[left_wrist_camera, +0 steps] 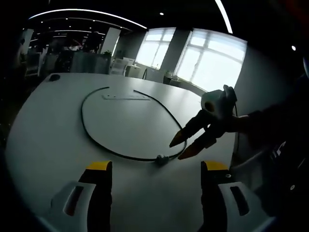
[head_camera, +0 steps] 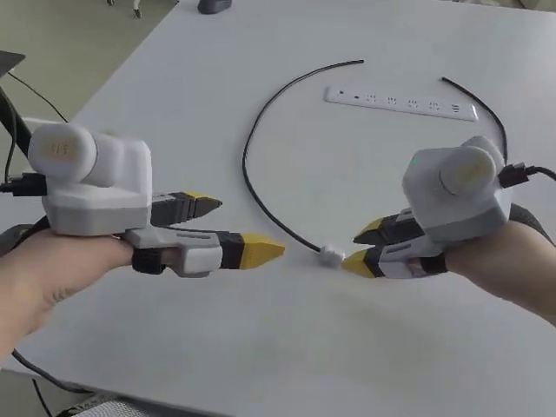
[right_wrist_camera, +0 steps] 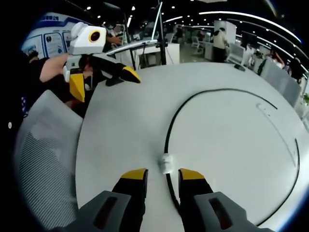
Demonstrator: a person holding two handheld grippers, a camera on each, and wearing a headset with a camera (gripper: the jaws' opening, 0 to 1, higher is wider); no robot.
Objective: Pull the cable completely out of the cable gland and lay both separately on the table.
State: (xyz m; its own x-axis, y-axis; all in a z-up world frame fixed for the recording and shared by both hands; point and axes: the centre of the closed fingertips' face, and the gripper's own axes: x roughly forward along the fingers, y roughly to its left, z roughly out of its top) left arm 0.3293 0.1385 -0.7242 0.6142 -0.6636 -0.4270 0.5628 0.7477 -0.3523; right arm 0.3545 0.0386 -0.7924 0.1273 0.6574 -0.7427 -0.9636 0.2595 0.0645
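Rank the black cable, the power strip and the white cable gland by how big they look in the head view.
1. black cable, by far the longest.
2. power strip.
3. white cable gland, smallest, though nearest the camera.

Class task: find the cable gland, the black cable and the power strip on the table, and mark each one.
cable gland [head_camera: 331,254], head view, middle of its white body.
black cable [head_camera: 244,161], head view, leftmost bend of its arc.
power strip [head_camera: 400,102], head view, middle of its top face.
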